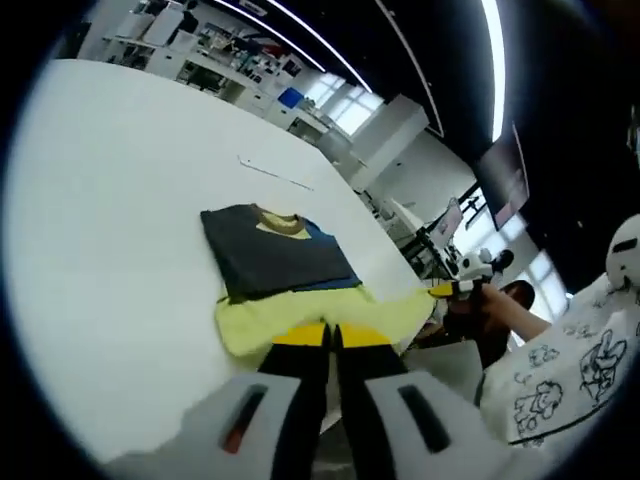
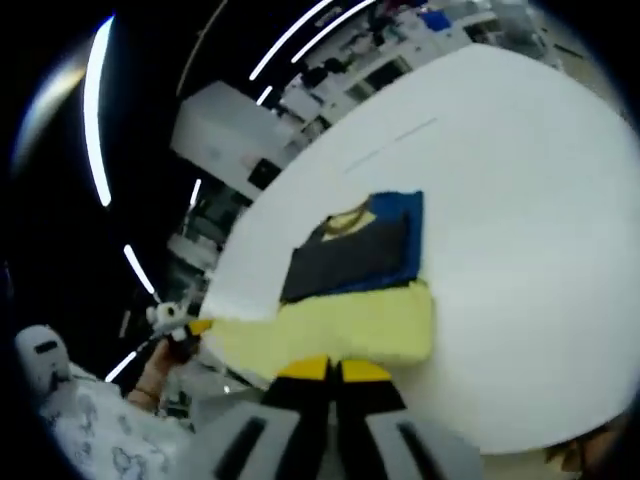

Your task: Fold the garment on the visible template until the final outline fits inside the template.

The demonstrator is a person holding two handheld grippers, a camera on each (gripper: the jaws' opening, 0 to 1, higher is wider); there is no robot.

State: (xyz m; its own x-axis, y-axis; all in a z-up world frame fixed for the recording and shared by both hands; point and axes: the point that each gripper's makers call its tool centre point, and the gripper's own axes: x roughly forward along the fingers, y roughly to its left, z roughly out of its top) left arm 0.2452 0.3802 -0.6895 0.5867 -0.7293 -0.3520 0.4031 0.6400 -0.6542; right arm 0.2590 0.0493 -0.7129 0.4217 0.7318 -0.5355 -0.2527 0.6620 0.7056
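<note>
Both tools [image 1: 331, 338] [image 2: 333, 368] clamped on soft yellow hem of half-folded garment [image 1: 290, 275] [image 2: 360, 280].

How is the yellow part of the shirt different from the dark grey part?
The yellow part is bright; the dark grey part is dull. The yellow part lies at the table's near edge, both grippers' jaws closed on it, while the grey part lies farther in, untouched, beside the collar. The yellow part spreads wider. Both lie flat on the white table.
</note>
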